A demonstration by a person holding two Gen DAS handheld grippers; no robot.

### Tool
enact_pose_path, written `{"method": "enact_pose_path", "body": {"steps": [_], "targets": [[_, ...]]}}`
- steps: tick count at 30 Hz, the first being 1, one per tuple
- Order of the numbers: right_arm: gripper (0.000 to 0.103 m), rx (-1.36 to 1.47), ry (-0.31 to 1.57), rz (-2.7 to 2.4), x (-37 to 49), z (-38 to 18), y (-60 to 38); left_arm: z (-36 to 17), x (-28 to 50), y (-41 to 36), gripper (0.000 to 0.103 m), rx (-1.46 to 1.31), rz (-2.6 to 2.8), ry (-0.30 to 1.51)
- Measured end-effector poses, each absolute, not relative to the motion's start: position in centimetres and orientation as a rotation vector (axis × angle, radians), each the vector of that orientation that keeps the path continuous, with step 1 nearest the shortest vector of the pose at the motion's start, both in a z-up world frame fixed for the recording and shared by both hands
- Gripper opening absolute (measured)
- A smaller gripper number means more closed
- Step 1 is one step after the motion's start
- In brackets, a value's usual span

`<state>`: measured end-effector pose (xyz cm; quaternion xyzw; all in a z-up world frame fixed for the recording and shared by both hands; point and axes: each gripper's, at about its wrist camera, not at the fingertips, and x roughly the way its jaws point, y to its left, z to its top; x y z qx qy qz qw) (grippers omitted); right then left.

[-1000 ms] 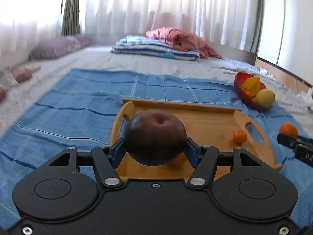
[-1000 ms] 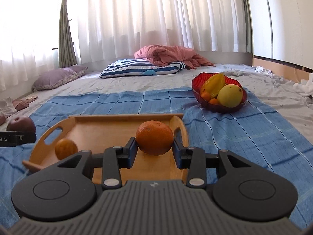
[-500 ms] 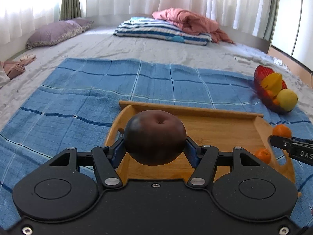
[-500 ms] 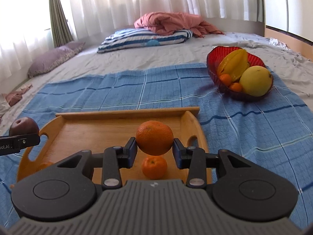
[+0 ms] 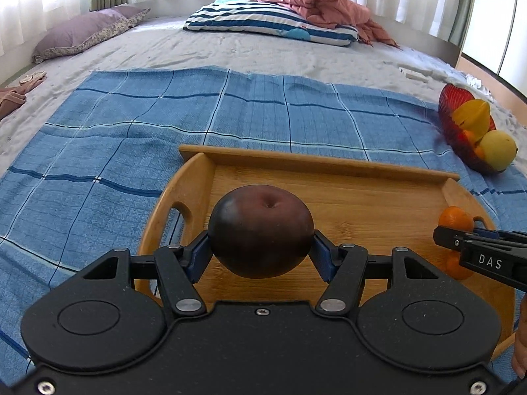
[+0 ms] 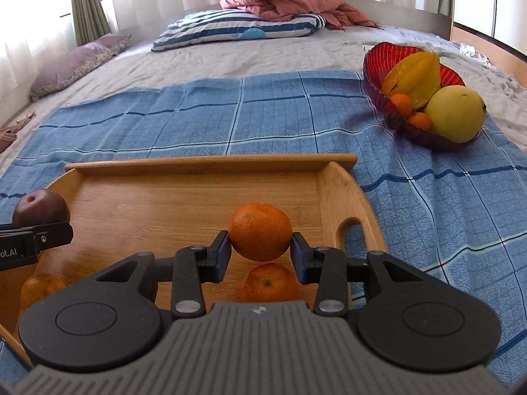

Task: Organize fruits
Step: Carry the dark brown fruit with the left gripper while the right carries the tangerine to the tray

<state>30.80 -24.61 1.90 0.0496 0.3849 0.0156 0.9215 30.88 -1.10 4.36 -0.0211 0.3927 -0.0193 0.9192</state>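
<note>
My left gripper (image 5: 261, 250) is shut on a dark red apple (image 5: 260, 230), held over the left part of a wooden tray (image 5: 316, 164). My right gripper (image 6: 260, 251) is shut on an orange (image 6: 260, 235) above the tray's (image 6: 210, 161) right part. Another orange (image 6: 270, 283) lies on the tray just under it, and a third orange fruit (image 6: 41, 286) rests near the tray's front left. In the left wrist view the right gripper (image 5: 467, 233) comes in from the right with its orange (image 5: 456, 219). The apple (image 6: 41, 209) also shows at the left of the right wrist view.
The tray sits on a blue checked cloth (image 5: 131, 138) spread over a grey bed. A red bowl (image 6: 378, 65) to the right holds a starfruit, a yellow fruit and small oranges. A striped pillow (image 5: 270, 23), a pink blanket and a purple pillow (image 5: 82, 33) lie at the back.
Both grippers have moved forward and tipped down over the tray, each still holding its fruit. The tray now fills more of both views, and a lying orange has come under the right gripper.
</note>
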Motion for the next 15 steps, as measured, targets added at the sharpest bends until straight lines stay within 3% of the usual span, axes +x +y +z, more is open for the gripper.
{"method": "enact_pose_path", "body": {"steps": [15], "targets": [[0.044,0.105,0.803,0.027,31.2,1.1,-24.3,2.8,31.7,-2.1,0.061,-0.029,-0.069,0.844]]}}
